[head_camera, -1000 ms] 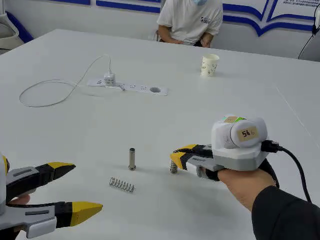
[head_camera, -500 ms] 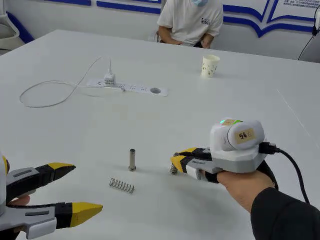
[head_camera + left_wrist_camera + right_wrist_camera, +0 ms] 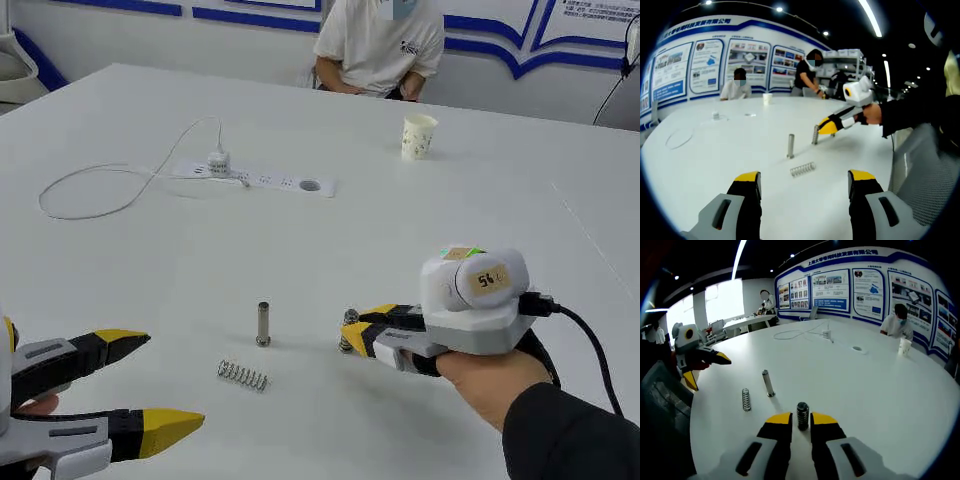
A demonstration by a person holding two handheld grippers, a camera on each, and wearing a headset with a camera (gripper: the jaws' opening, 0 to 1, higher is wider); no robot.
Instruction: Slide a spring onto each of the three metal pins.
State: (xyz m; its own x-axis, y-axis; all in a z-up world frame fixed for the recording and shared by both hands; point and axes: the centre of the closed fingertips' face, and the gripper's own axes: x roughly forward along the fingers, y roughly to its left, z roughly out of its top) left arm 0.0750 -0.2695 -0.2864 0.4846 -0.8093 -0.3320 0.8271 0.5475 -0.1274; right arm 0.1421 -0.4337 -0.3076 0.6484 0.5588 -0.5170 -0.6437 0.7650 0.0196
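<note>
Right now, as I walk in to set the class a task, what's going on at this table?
A person is working at a white table with a gripper in each hand. The right gripper is closed on a spring-covered pin standing upright. Beside it a bare pin also stands upright, with a loose spring lying flat just in front of it. The left gripper hovers open, holding nothing.

Two pins (image 3: 263,324) (image 3: 815,135), two springs (image 3: 243,375) (image 3: 802,416), two grippers (image 3: 176,380) (image 3: 352,331), one paper cup (image 3: 419,135)
</note>
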